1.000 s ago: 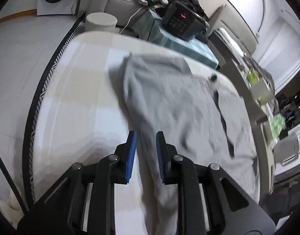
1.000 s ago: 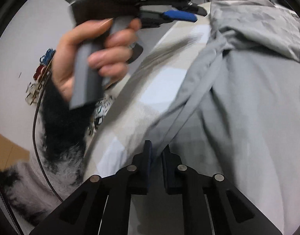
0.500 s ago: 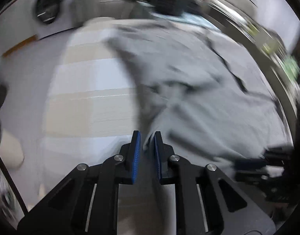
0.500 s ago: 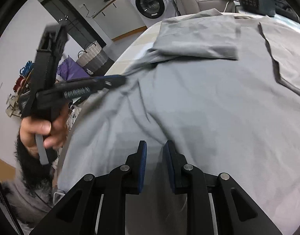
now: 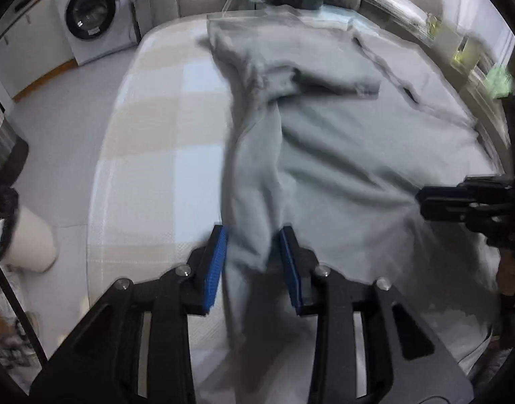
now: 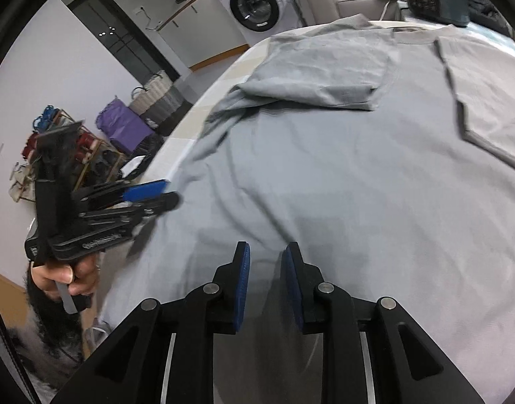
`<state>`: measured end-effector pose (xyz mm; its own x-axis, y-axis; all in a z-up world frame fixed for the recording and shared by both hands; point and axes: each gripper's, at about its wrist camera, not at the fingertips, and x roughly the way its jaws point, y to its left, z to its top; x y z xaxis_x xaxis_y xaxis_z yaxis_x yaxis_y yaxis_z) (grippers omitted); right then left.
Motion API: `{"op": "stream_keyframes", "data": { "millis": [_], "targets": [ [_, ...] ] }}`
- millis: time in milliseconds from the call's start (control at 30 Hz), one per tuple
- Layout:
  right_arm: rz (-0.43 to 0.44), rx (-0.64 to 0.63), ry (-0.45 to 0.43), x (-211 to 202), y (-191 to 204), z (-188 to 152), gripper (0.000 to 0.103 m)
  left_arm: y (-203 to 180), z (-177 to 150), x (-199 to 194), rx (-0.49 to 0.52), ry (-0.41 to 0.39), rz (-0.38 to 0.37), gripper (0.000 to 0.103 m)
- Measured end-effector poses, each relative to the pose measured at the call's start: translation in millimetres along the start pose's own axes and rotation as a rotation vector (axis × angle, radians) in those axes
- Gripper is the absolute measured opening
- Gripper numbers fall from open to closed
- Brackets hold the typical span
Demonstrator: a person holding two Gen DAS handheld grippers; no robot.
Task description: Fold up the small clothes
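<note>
Item: grey T-shirt [image 6: 341, 175], spread across the checked bench [image 5: 149, 175], one side and sleeve already laid inward. Left hand-held gripper [image 5: 254, 256]: jaws opening, a ridge of the folded side between them, judged just released. Right hand-held gripper [image 6: 265, 279]: jaws opening over flat cloth, nothing pinched. Step: side fold being set down. Next, judged: the hem to be gripped and carried toward the collar.

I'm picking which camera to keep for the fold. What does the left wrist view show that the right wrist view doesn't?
Only left wrist: the left gripper, jaws opening around a bunched ridge of the grey shirt, and checked tabletop. Only right wrist: the hand holding that gripper, baskets, and the folded sleeve lying flat. Both: shirt, washing machine.
</note>
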<state>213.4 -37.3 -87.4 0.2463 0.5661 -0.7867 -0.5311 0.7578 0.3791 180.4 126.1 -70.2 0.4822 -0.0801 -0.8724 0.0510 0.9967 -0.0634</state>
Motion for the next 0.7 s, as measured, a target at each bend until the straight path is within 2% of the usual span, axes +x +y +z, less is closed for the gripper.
{"op": "stream_keyframes", "data": {
  "millis": [67, 100, 167, 267, 367, 433, 500, 567, 700],
  "targets": [
    [-0.015, 0.016, -0.011, -7.5, -9.7, -1.1, 0.026, 12.7, -4.8, -7.9, -0.043, 0.009, 0.028, 0.03],
    [-0.051, 0.026, -0.02, -11.2, -14.9, -0.5, 0.026, 16.6, -4.4, -10.4, -0.063, 0.005, 0.036, 0.03],
    [-0.067, 0.05, -0.042, -16.1, -25.1, 4.3, 0.026, 19.5, 4.8, -12.4, -0.101, -0.02, 0.004, 0.03],
    [-0.094, 0.076, -0.086, -18.4, -33.0, 19.4, 0.026, 5.6, 32.3, -5.3, -0.101, -0.064, -0.069, 0.03],
    [-0.107, 0.122, -0.127, -17.7, -43.5, 37.3, 0.026, -11.5, 70.6, 23.7, -0.064, -0.064, -0.041, 0.03],
    [-0.091, 0.17, -0.153, -14.4, -54.2, 53.1, 0.026, -16.6, 85.5, 39.0, -0.044, -0.05, -0.022, 0.029],
    [-0.082, 0.193, -0.171, -10.3, -60.3, 67.3, 0.026, -11.0, 90.1, 46.7, -0.059, -0.044, -0.015, 0.016],
    [-0.04, 0.226, -0.195, -1.6, -67.4, 83.8, 0.028, -3.1, 84.3, 44.3, -0.086, -0.057, -0.03, 0.014],
    [0.014, 0.288, -0.169, 31.8, -75.8, 109.2, 0.028, 19.2, 72.6, 44.8, -0.126, -0.057, -0.038, 0.014]
  ]
}}
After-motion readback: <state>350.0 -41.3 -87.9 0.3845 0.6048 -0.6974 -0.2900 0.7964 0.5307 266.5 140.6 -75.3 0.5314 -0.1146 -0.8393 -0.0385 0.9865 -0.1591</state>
